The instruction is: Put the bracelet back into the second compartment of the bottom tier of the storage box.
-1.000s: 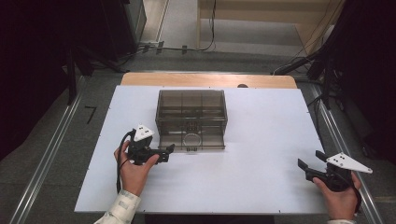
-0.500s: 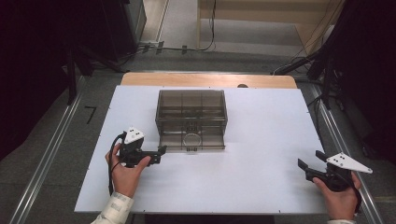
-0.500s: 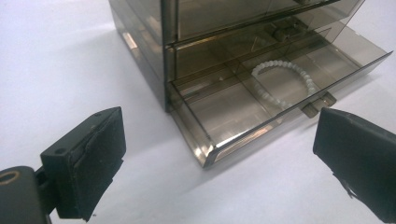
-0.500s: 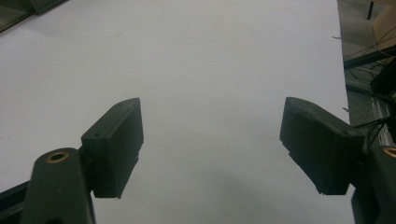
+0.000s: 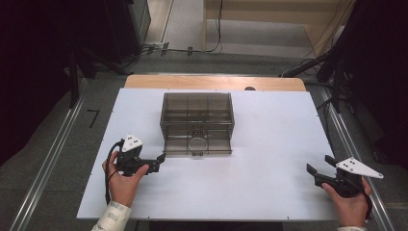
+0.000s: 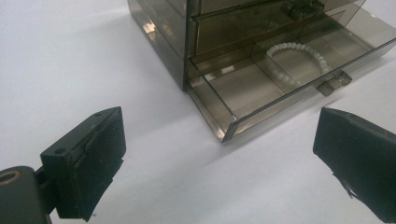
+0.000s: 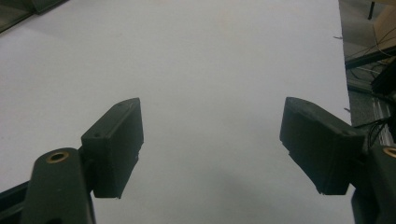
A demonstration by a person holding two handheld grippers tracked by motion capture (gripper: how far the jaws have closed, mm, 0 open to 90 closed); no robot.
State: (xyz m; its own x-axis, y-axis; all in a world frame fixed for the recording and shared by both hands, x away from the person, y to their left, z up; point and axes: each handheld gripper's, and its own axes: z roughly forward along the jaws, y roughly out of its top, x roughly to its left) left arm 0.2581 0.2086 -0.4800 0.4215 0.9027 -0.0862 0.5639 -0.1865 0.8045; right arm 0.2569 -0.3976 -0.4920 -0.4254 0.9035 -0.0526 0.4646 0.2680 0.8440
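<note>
Smoked-plastic drawer unit [image 5: 197, 123] sits mid-table on white board [image 5: 269, 144], bottom drawer [image 6: 280, 79] pulled out w/ white bead bracelet [image 6: 299, 58] inside. Left gripper [image 5: 156, 161], jaws wide apart, hovers just left of drawer; right gripper [image 5: 320, 168], jaws apart, well away near board's right edge.

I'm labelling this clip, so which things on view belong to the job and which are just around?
In the job:
drawer box
open bottom drawer
white bead bracelet
left gripper

Just around:
right gripper, open over bare table
white table
wooden board
</note>
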